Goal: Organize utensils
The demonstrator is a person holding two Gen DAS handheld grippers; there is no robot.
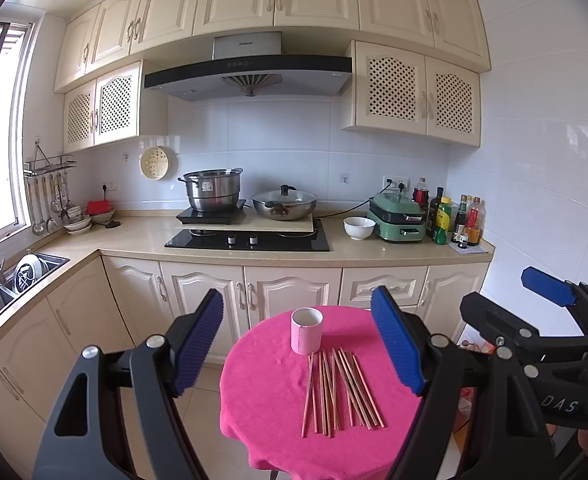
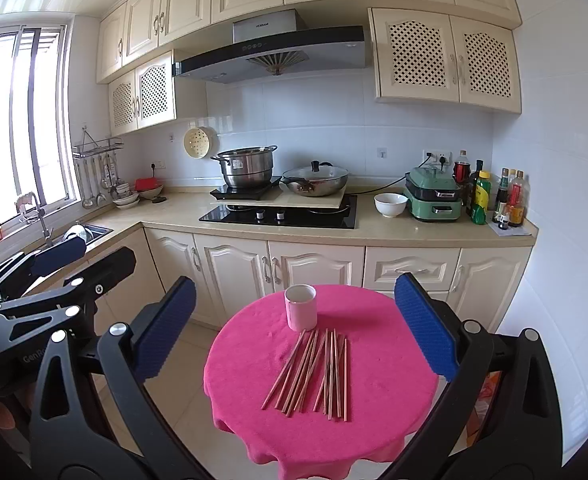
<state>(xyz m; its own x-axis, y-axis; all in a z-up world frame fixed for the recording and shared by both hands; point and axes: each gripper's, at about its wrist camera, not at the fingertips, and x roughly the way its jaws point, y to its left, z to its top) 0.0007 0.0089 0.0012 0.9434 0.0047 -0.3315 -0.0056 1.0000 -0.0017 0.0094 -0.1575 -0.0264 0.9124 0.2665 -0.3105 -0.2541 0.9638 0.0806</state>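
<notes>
Left wrist view showed both tongs spread wide, empty; I held them above chopsticks scattered beside the cup, awaiting collection.

1. A lidded stainless steel stockpot sits on a black induction plate.
2. A glass-lidded wok stands beside it.
3. A white ceramic bowl rests near a green electric cooker.
</notes>
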